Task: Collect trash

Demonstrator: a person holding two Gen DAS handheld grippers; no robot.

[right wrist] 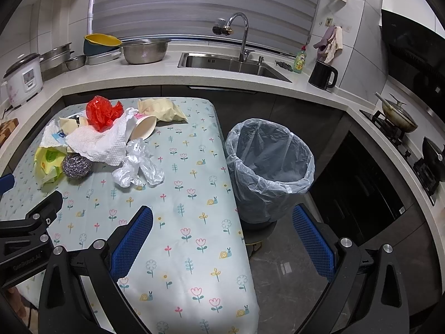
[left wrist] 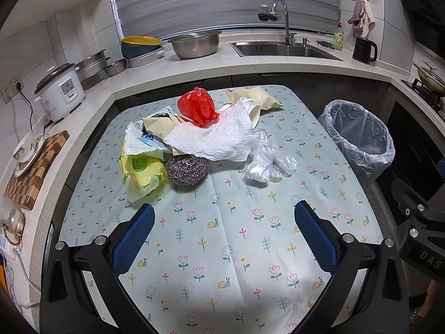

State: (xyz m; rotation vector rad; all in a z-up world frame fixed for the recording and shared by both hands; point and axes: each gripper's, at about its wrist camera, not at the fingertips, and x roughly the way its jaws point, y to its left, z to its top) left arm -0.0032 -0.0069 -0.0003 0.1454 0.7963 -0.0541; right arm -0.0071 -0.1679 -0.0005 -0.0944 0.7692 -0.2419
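You are holding the left gripper [left wrist: 224, 224] and right gripper [right wrist: 222, 225] wide apart, gripping nothing. The trash pile [left wrist: 211, 139] is lying on the table [left wrist: 222, 250], left of the bin [right wrist: 268, 164].

A home kitchen: a stainless steel sink [left wrist: 283, 48] with curved chrome faucet [left wrist: 282, 16] at top centre, a white flowered rice cooker [left wrist: 59, 91] at left (plugged in), a gas hob [right wrist: 400, 130] at right.

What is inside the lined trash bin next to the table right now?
The trash bin shows only its clear plastic liner and bare inner wall; no trash is visible. The very bottom is hidden by the near rim, so it cannot be confirmed.
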